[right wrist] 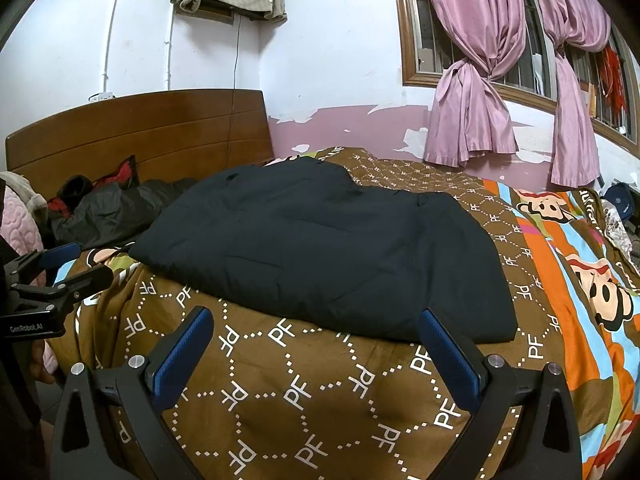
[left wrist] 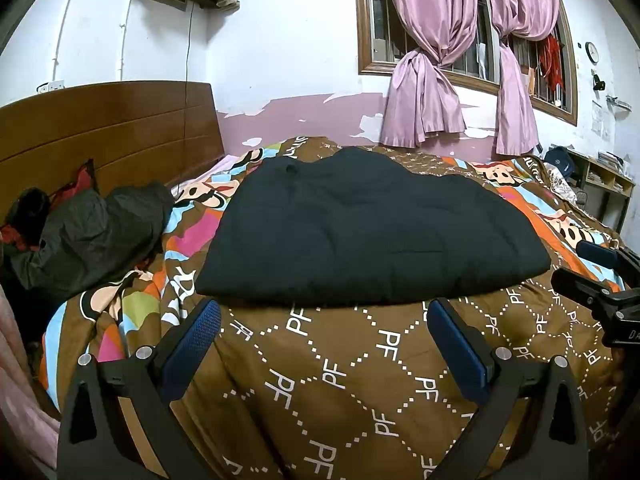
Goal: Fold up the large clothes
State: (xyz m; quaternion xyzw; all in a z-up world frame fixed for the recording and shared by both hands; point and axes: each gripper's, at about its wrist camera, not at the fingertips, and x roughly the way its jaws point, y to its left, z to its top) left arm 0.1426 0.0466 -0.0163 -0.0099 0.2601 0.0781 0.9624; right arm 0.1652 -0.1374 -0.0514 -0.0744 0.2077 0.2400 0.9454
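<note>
A large black padded garment [left wrist: 360,224] lies folded flat on the brown patterned bedspread [left wrist: 340,380]; it also shows in the right wrist view [right wrist: 328,252]. My left gripper [left wrist: 324,312] is open and empty, hovering just short of the garment's near edge. My right gripper [right wrist: 316,320] is open and empty, near the garment's near right corner; its right finger overlaps that edge in view. Each gripper shows in the other's view: the right one at the right edge [left wrist: 596,276], the left one at the left edge [right wrist: 60,272].
A crumpled dark grey jacket [left wrist: 88,236] with red items lies by the wooden headboard [left wrist: 112,132]. Pink curtains [left wrist: 432,80] hang at the window behind the bed. A shelf [left wrist: 604,184] stands at far right. A pink quilted cloth [right wrist: 20,216] is at left.
</note>
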